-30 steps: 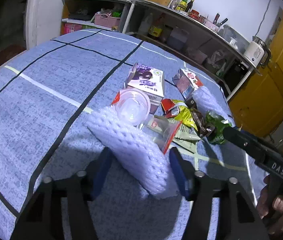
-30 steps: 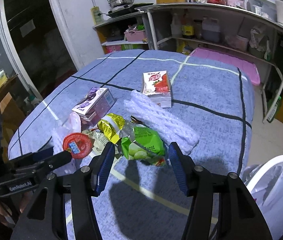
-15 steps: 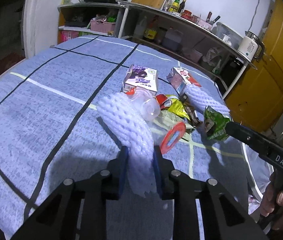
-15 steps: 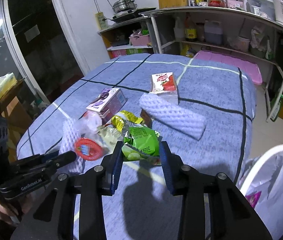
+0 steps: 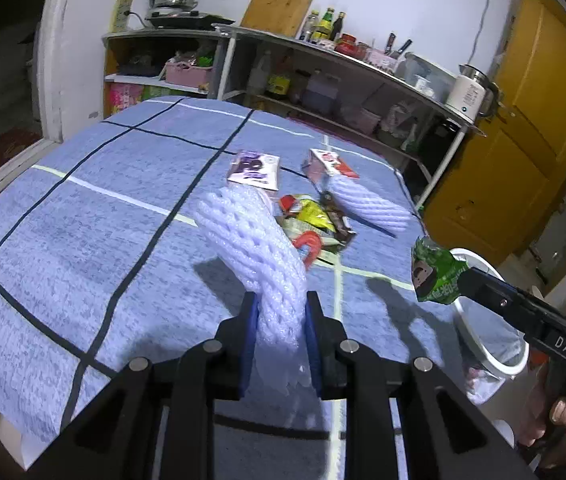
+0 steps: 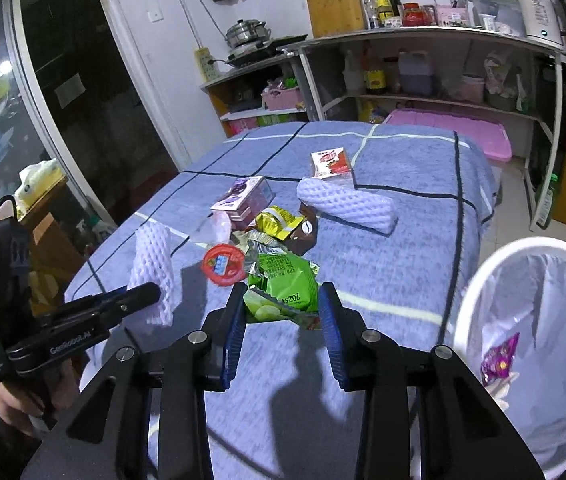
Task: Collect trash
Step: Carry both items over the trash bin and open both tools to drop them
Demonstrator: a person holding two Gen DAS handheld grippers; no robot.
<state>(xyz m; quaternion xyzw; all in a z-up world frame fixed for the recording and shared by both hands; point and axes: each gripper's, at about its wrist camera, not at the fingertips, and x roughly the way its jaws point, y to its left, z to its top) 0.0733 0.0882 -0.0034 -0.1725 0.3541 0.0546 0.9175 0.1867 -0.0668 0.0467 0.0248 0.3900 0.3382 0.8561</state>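
1. Two tools are loaded: the left tool (image 5: 279,334) is pinched narrow on one end of a white foam fruit net (image 5: 253,246), and the right tool (image 6: 281,314) is clamped on a green snack wrapper (image 6: 283,280).
2. A second ago both sets of fingers stood wide around these items as they lay on the blue checked surface (image 5: 83,216); now both items hang clear of it, casting shadows below.
3. In the left view the wrapper has travelled sideways to just above the rim of the white lined bin (image 6: 531,320), which already holds a purple wrapper (image 6: 499,360).
4. Judged from this, both picks succeeded and the release over the bin comes next.
5. Farther out, trash remains in a heap: a red-lidded cup (image 6: 223,265), a yellow packet (image 6: 279,222), a brown sachet (image 6: 307,234), a purple carton (image 6: 243,200), a red carton (image 6: 331,164) and a second foam net (image 6: 347,208).
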